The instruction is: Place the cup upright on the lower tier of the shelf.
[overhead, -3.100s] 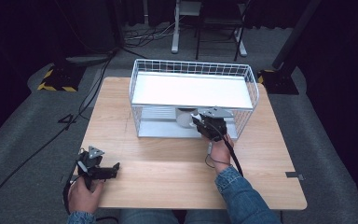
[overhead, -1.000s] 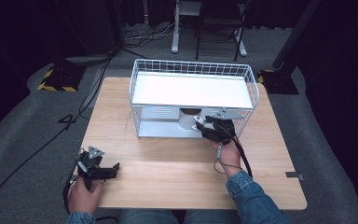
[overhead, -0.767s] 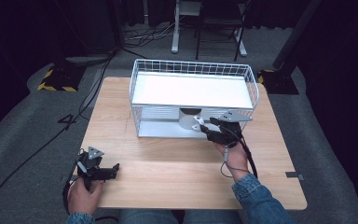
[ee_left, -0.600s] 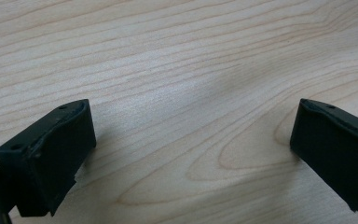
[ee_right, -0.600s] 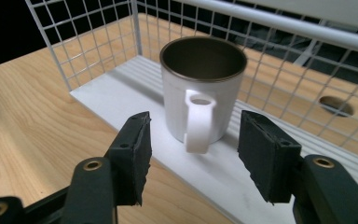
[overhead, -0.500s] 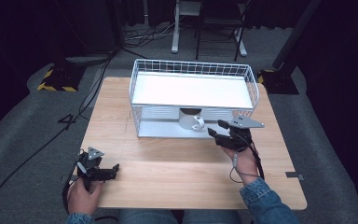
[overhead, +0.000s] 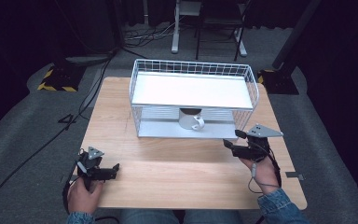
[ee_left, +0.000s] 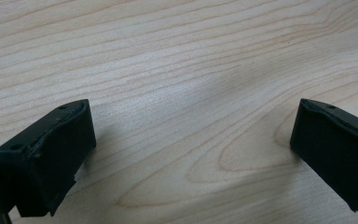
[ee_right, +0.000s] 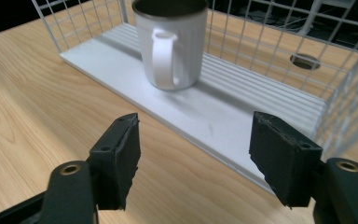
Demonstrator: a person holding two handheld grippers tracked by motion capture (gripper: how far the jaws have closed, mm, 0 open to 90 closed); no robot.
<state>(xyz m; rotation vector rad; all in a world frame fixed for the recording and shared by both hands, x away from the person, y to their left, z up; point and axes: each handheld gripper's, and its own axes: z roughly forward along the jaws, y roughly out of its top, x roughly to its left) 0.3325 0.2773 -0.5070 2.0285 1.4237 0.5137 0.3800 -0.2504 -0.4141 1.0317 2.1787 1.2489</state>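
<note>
White mug (overhead: 192, 122) sits upright on the bottom shelf of the wire rack (overhead: 193, 70). Right gripper (overhead: 230, 143) is just outside it, fingers just opening, nothing between them. Left gripper (overhead: 113, 169) rests wide open on the desk (overhead: 168, 168).

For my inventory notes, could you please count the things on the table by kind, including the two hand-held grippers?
White mugs: 1, the mug on the rack's lower shelf.
White wire racks: 1, the rack.
Black grippers: 2, the left gripper and the right gripper, both empty.
Total: 4.
</note>
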